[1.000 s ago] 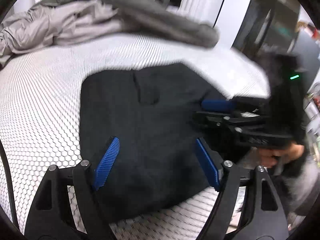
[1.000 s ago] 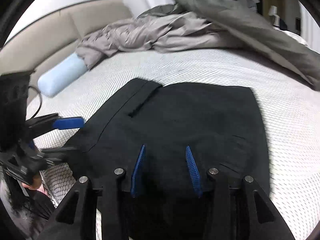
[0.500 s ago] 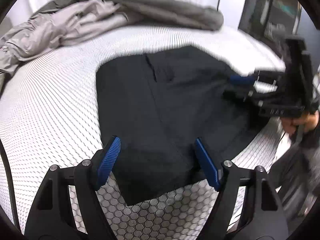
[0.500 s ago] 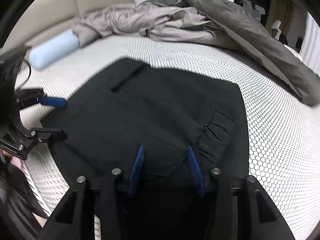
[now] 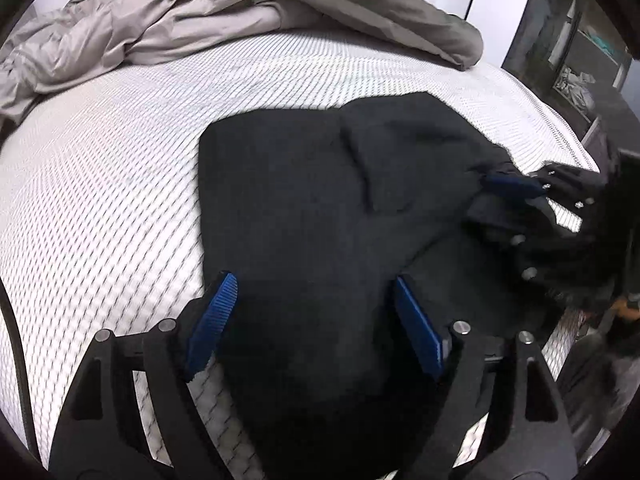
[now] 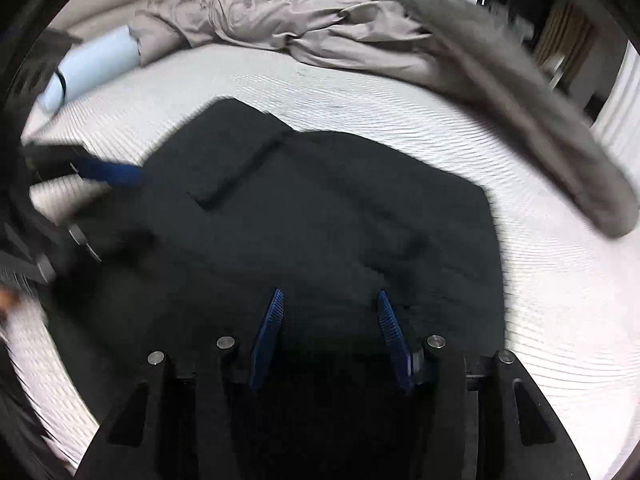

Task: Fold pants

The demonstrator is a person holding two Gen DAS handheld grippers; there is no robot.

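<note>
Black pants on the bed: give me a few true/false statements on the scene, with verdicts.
1. The black pants lie on a white mattress. True.
2. The grey duvet covers the pants. False: it is bunched at the far side, apart from them.
3. The left gripper is open, with pants fabric in view between its pads. True.
4. A red cushion lies by the headboard. False: it is a light blue bolster.

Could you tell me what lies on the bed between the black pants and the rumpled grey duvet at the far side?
Nothing: in both wrist views only bare white mattress separates the black pants from the grey duvet.
</note>
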